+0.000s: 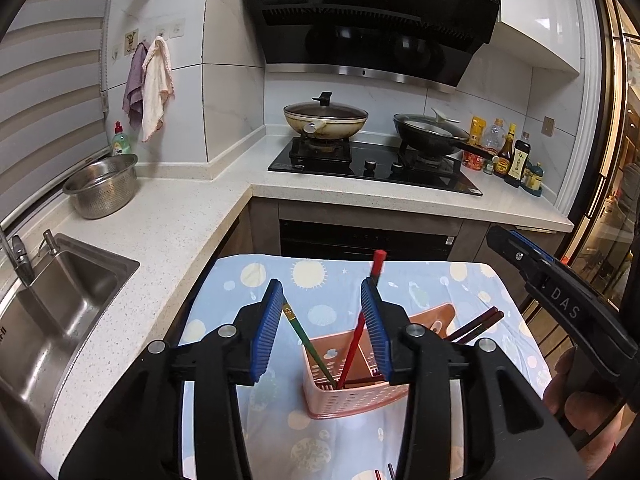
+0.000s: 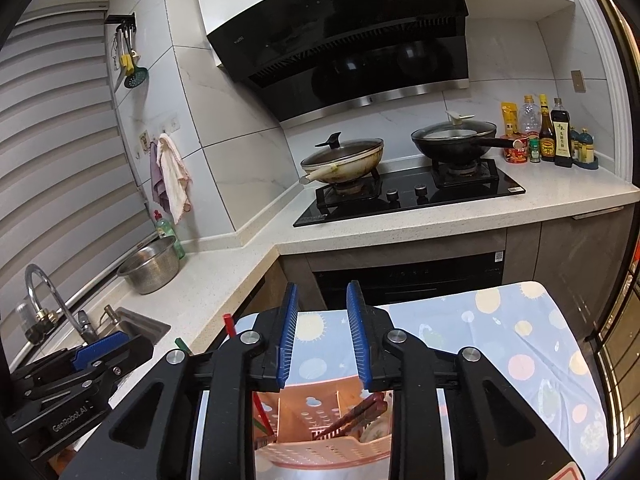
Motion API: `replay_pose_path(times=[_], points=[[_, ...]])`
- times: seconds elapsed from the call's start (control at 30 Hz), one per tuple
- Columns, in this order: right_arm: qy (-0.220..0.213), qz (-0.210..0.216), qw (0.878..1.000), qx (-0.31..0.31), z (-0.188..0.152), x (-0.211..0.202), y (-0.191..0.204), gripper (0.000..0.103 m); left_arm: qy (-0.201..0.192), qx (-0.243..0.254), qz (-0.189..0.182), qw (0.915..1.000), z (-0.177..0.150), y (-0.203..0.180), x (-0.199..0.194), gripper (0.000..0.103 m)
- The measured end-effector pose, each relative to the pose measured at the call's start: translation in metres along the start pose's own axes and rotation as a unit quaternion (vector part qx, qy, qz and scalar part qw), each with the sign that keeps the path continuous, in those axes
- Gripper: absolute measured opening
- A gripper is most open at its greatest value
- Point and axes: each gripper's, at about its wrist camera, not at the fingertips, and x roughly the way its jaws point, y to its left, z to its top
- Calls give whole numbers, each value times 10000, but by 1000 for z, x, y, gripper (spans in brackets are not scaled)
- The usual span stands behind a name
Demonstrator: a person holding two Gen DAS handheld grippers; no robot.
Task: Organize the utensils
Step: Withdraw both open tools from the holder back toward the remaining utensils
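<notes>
Chopsticks, a thin red lacquered one and a green one, look light, stiff and slick standing in the pink perforated plastic caddy mid-tablecloth, so pinch mid-shaft; left gripper and right gripper both hang spread, empty.

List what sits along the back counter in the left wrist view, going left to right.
Dish soap bottle → steel colander → cream wok → black frying pan → sauce bottles.
</notes>
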Motion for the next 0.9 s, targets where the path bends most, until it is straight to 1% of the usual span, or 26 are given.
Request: replay_pose_path(times=[0.27, 0.4, 0.5, 0.67, 0.9], points=[[3, -13, 10000, -44, -5, -14, 1, 25, 31, 3, -9, 10000, -7, 0, -10, 40], [55, -9, 10000, -71, -13, -27, 2, 27, 53, -11, -21, 10000, -14, 1, -17, 41], [100, -5, 9999, -83, -22, -40, 3, 29, 93, -33, -43, 9999, -23, 1, -25, 44], [243, -15, 9996, -128, -49, -68, 4, 31, 214, -43, -80, 9997, -47, 1, -38, 45], [678, -41, 9976, -146, -106, -107, 1, 31, 621, -39, -99, 9980, -100, 4, -51, 46]])
